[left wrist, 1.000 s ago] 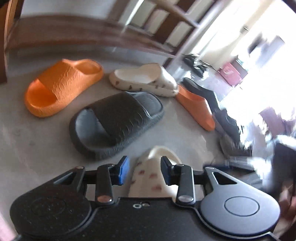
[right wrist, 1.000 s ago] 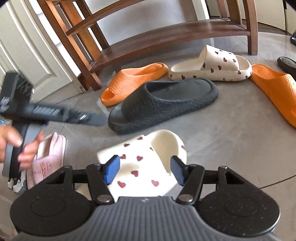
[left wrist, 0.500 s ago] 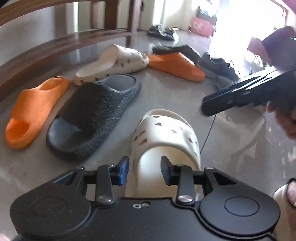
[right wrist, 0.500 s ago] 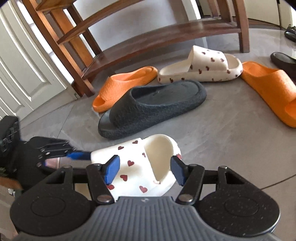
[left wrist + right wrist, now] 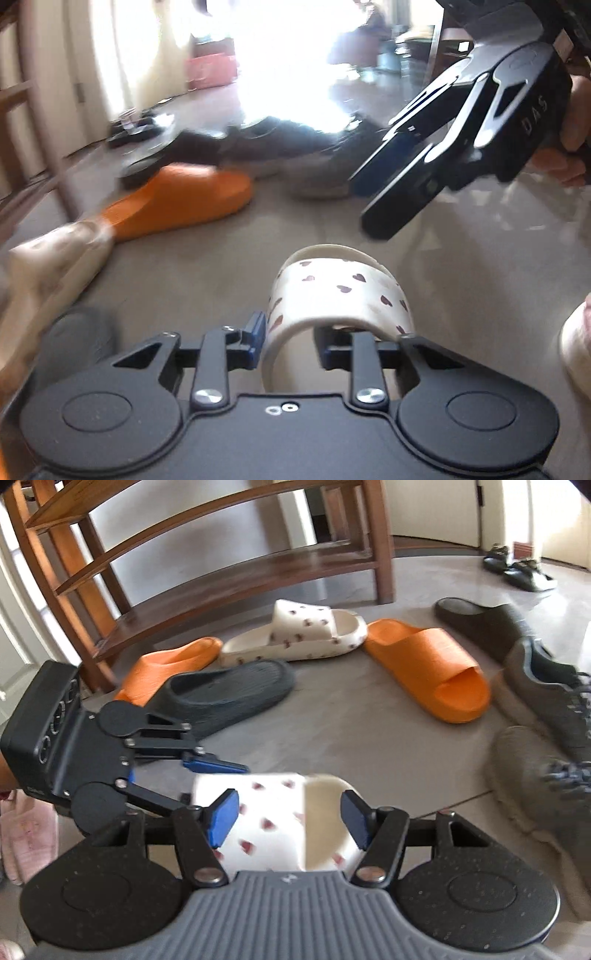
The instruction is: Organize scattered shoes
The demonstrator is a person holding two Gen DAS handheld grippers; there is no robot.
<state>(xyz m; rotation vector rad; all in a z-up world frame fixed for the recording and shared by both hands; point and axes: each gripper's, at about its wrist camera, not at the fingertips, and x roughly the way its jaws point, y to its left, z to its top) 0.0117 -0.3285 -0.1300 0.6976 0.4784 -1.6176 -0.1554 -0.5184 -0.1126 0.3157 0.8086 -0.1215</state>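
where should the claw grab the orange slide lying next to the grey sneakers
Take the orange slide by its arched strap, coming from the near side, where the toe opening faces the right wrist camera. It lies flat, sole down, so the strap is the one raised, thin part to pinch; the sole looks too wide.

The letters "DAS" stand in pale raised type on the black body of the right gripper, at about 2 o'clock in the left wrist view. A small logo mark sits on the grey ribbed housing at 6 o'clock in the right wrist view, too small to read. No other text is legible.
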